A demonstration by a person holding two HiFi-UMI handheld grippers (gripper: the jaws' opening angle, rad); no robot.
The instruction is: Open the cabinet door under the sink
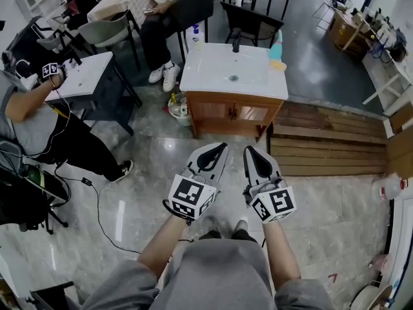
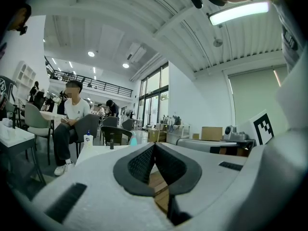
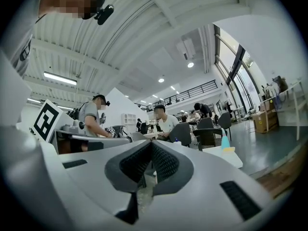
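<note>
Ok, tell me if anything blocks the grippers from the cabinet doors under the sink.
Nothing visible. Only bare floor lies between the left gripper, the right gripper and the cabinet doors; the wooden pallet sits aside.

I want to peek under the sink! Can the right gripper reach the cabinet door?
Probably not yet: the right gripper hangs short of the cabinet door, with floor between. Nothing blocks it; stepping closer should do.

White sink [image 1: 210, 66], brown wooden cabinet [image 1: 211, 112]
</note>
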